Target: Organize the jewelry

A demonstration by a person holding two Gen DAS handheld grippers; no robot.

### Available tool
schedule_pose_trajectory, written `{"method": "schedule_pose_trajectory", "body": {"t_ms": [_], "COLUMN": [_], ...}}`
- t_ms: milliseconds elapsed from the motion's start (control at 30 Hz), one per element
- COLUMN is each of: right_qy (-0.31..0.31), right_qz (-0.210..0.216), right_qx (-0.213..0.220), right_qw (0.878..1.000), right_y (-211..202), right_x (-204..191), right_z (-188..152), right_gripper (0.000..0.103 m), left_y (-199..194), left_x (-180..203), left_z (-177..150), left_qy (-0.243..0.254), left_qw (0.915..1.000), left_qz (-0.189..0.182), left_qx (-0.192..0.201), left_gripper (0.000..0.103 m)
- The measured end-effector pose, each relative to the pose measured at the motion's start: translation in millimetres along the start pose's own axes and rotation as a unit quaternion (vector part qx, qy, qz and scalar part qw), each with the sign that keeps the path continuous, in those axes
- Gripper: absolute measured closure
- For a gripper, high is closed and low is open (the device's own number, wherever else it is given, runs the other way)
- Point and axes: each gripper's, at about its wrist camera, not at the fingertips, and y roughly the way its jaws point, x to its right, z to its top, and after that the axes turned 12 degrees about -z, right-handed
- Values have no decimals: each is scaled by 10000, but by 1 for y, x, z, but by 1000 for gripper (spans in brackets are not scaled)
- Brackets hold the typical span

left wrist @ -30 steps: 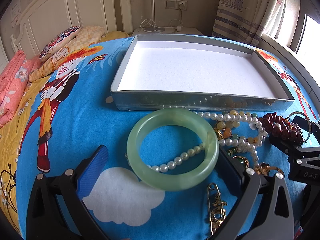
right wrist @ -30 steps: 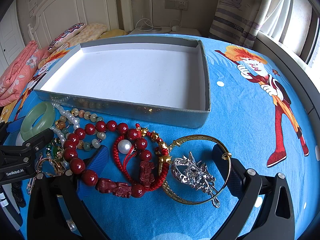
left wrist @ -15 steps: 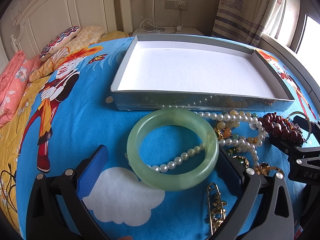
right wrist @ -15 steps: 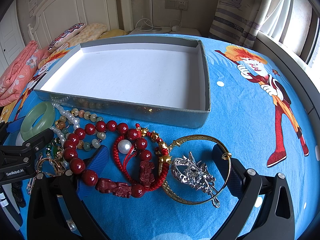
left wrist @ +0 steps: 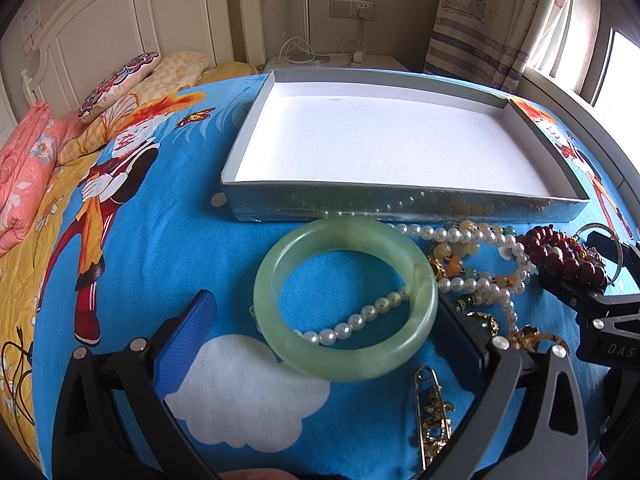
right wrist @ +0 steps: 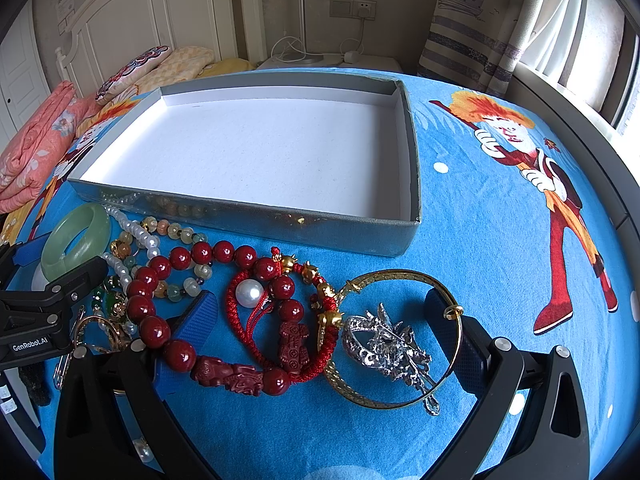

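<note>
One green jade bangle [left wrist: 345, 298] lies flat on the blue cartoon bedsheet [left wrist: 168, 240] between the spread-apart fingers of the left gripper [left wrist: 326, 322], a pearl strand [left wrist: 472, 264] running beneath it. To its right, the right gripper [right wrist: 320, 320], fingers likewise apart, straddles one red bead bracelet [right wrist: 192, 304], one red cord bracelet [right wrist: 280, 320], one gold bangle [right wrist: 392, 340] and one silver brooch [right wrist: 386, 346]. One grey tray [right wrist: 256, 220] just behind the heap holds nothing.
</note>
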Motion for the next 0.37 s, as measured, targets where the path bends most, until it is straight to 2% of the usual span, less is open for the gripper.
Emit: {"method": "schedule_pose_trajectory", "body": {"t_ms": [367], "right_qy": [0], "right_qz": [0], "right_qx": [-1], "right_qw": [10000], "right_y": [0], "right_x": [0], "right_z": [0], "right_gripper": [4], "left_y": [-1], "left_x": [1], "left_z": [0], "left_qy": [2], "left_qw": [10000], "left_qz": [-2], "left_qx": [-1], "left_gripper": [2]}}
